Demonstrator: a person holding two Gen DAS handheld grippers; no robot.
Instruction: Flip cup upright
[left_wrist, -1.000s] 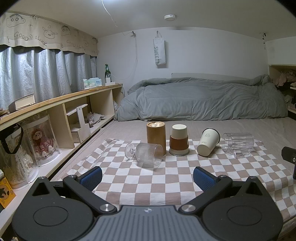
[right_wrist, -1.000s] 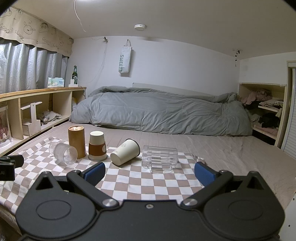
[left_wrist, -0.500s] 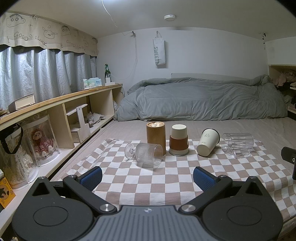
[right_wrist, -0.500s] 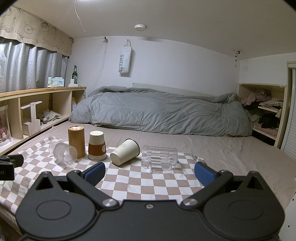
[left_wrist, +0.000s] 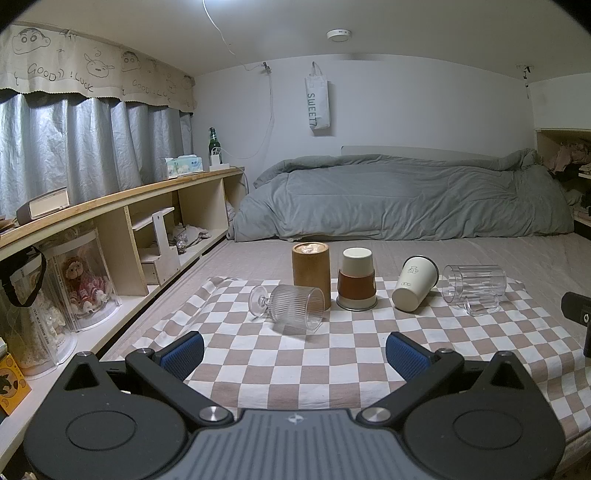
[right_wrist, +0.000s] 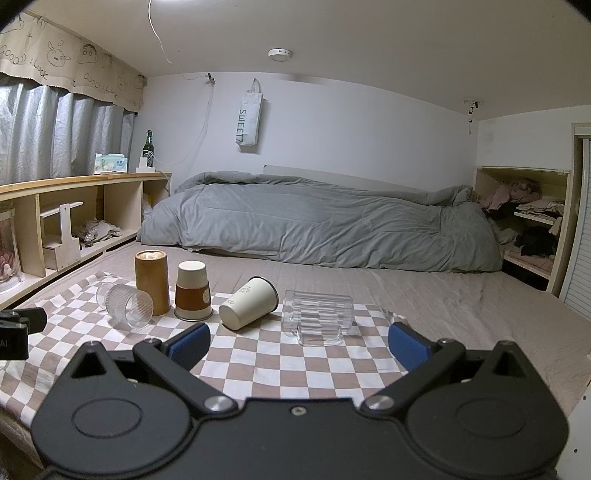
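Several cups sit on a checkered cloth (left_wrist: 332, 354) on the bed. A ribbed stemmed glass (left_wrist: 290, 308) lies on its side, also in the right wrist view (right_wrist: 125, 304). A brown bamboo cup (left_wrist: 311, 271) and a paper cup with a brown sleeve (left_wrist: 356, 284) stand mouth down. A cream cup (left_wrist: 413, 288) lies tilted on its side; it also shows in the right wrist view (right_wrist: 249, 302). A clear handled mug (left_wrist: 474, 286) lies on its side, also in the right wrist view (right_wrist: 317, 317). My left gripper (left_wrist: 293, 354) and right gripper (right_wrist: 299, 345) are open and empty, short of the cups.
A grey duvet (left_wrist: 399, 199) lies behind the cloth. A wooden shelf unit (left_wrist: 110, 229) runs along the left side with boxes and a doll case. An open cupboard with clothes (right_wrist: 528, 221) is at the right. Bare mattress (right_wrist: 461, 295) lies right of the cloth.
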